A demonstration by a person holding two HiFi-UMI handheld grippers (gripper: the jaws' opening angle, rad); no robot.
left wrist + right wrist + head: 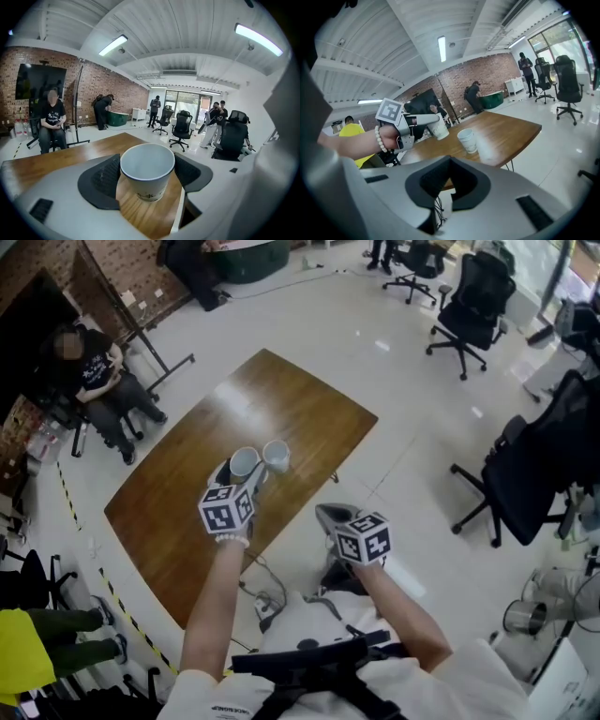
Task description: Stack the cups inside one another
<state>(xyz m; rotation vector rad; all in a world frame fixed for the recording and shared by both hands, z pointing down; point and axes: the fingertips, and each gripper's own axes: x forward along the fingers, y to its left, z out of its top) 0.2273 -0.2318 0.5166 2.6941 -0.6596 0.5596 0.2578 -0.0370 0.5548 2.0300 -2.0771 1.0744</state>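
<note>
Left gripper (240, 476): jaws part-open, clamped on the sides of a white paper cup (147, 168), held tilted above the middle of the desk (187, 521). Right gripper (449, 182): jaws closed, empty. Second cup (276, 456) stands upright just beside the held one. The held cup's print is illegible.

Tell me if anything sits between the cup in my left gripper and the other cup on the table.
Nothing visible: the held cup hangs beside the standing cup, with only wooden table showing between them.
</note>
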